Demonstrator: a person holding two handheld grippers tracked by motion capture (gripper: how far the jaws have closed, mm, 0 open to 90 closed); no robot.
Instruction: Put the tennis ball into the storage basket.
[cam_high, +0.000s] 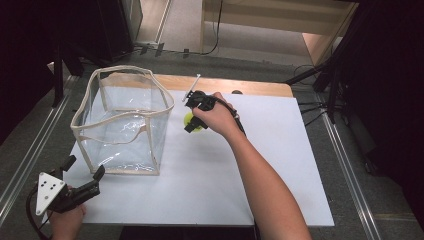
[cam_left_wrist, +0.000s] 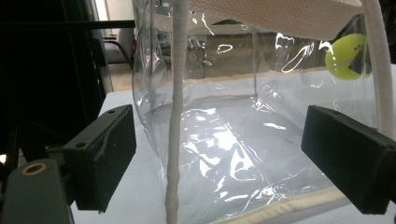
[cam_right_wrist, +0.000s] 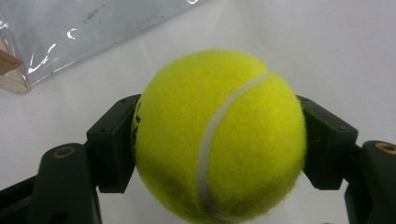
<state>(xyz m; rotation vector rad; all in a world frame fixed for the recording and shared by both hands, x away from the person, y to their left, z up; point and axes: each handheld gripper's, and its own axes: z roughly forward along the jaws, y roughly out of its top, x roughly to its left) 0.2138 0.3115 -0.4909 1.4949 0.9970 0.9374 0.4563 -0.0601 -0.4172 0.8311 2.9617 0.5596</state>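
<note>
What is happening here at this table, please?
A person works at a white table with a gripper in each hand. The right gripper is closed on a yellow tennis ball, just beside a clear plastic bag with cream trim that stands open on the table. The left gripper is open, its jaws pointing at the near corner of the bag without holding it. The ball is outside the bag.

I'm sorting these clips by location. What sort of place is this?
Likely a lab or recording workshop: a white board tabletop edged by metal rails, loose cables on grey carpet, and hand-held grippers handling a yellow-green tennis ball beside a clear plastic bag.
</note>
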